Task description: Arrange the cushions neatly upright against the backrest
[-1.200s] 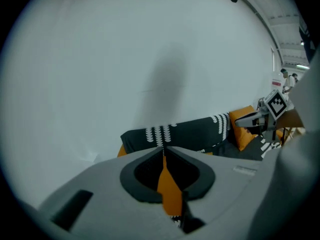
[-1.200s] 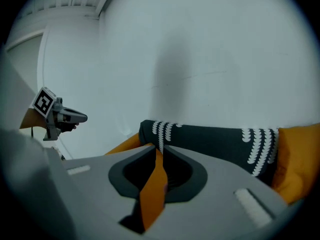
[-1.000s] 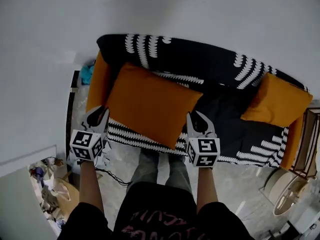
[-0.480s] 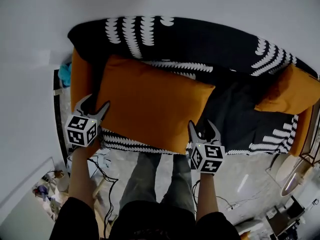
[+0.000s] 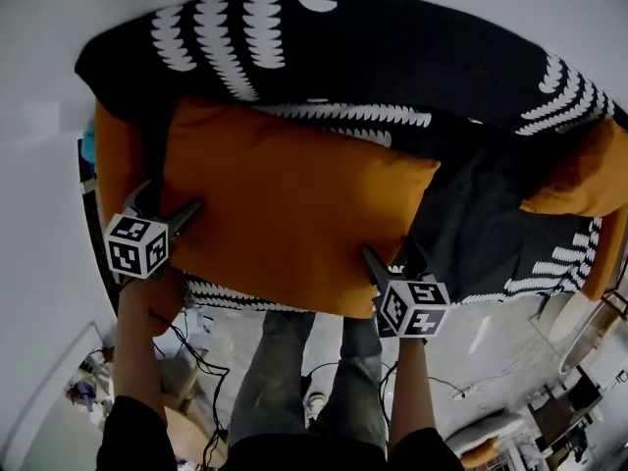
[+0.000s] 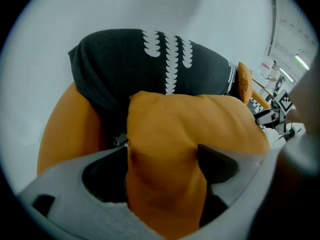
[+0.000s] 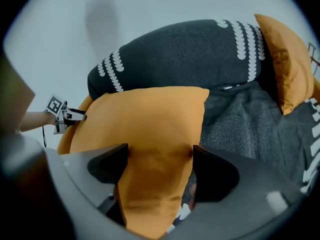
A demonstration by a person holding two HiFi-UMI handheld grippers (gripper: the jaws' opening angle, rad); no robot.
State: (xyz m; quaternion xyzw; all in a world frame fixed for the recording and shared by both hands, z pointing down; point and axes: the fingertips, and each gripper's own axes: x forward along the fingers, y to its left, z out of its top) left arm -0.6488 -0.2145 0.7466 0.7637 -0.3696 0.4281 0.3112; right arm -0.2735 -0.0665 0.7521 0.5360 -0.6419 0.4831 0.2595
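A large orange cushion (image 5: 294,204) leans on the left half of the sofa, its top edge against the black patterned backrest (image 5: 392,57). My left gripper (image 5: 172,206) straddles its left edge and my right gripper (image 5: 392,256) its lower right corner. Both sets of jaws are opening, spread wide, with cushion fabric (image 6: 190,129) still bulging between them but not pinched. In the right gripper view the cushion corner (image 7: 150,119) lies between the pads of the right gripper (image 7: 160,159). A second, smaller orange cushion (image 5: 589,175) stands at the sofa's right end.
The sofa's orange armrest (image 5: 113,155) is just left of my left gripper. Dark grey seat fabric (image 5: 481,224) lies between the two cushions. Cables (image 5: 186,341) and clutter lie on the floor by the person's legs (image 5: 294,361).
Both grippers' jaws have spread apart, letting go of the large cushion. The cushion has been pushed up and back toward the backrest, and the view has closed in on the sofa.
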